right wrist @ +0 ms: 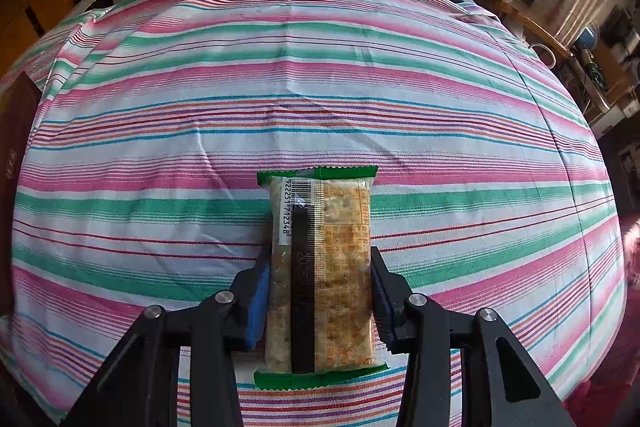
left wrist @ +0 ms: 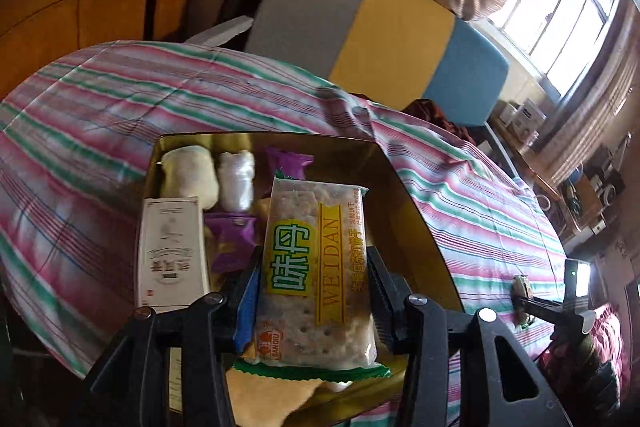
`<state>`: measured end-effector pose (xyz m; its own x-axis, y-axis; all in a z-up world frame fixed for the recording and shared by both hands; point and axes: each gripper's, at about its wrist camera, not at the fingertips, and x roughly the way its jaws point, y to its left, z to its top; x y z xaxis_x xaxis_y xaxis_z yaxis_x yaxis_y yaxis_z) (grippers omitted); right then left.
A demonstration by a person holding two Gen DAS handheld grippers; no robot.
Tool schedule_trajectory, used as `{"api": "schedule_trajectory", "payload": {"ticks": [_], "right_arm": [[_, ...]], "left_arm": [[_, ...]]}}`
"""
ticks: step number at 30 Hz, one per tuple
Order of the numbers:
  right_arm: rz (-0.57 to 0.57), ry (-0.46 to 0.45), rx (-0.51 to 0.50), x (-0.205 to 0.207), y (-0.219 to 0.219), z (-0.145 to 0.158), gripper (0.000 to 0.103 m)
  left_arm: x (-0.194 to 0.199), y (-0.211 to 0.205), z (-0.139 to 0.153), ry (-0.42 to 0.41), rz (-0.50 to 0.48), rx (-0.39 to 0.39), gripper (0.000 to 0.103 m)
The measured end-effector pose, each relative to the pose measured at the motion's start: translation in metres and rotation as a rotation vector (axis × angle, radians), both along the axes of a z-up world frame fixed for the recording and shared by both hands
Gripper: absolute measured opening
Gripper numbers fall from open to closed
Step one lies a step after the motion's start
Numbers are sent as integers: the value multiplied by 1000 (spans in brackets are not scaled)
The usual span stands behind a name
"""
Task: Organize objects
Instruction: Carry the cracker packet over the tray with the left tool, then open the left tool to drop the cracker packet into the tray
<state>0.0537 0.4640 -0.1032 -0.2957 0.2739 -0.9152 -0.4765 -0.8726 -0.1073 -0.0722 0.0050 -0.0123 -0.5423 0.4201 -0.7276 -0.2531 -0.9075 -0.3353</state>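
My left gripper (left wrist: 314,283) is shut on a green-edged cracker packet (left wrist: 316,267) marked WEIDAN, held over a gold tin box (left wrist: 404,195). Inside the box lie two pale wrapped rolls (left wrist: 190,177), purple snack packets (left wrist: 234,237) and a white carton (left wrist: 172,251). A yellow wrapper (left wrist: 268,399) shows under the packet. My right gripper (right wrist: 320,287) is shut on a second cracker packet (right wrist: 320,267), barcode side up, just above the striped bedsheet (right wrist: 320,87). In the left wrist view the right gripper (left wrist: 524,293) appears far right, over the sheet.
The striped sheet (left wrist: 120,99) covers the bed around the box. A grey, yellow and blue headboard (left wrist: 384,27) stands behind it. A cluttered wooden desk (right wrist: 560,39) with boxes runs along the right. A dark box edge (right wrist: 16,155) sits at the sheet's left side.
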Motion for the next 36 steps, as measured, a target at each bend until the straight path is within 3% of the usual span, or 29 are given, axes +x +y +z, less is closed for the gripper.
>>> {"api": "schedule_trajectory", "payload": {"ticks": [4,13,18,28,36], "right_arm": [[0,0,0,1,0,0,45],[13,-4,7,-3,4,-3,45],[15,-4,4,-4,6,-4,45],[15,-4,5,-4,6,-4,45],[13,-4,5,-4,6,-4,45]], "left_arm": [[-3,2,-7,-30,6,16,47],[-12,67,-19,-93,-110,42,47],[-23,90,-35,-146,-93,39,47],[-37,110,-69,-222,-72,-60,47],[-36,126,-80,-212,-109,-141,47]]}}
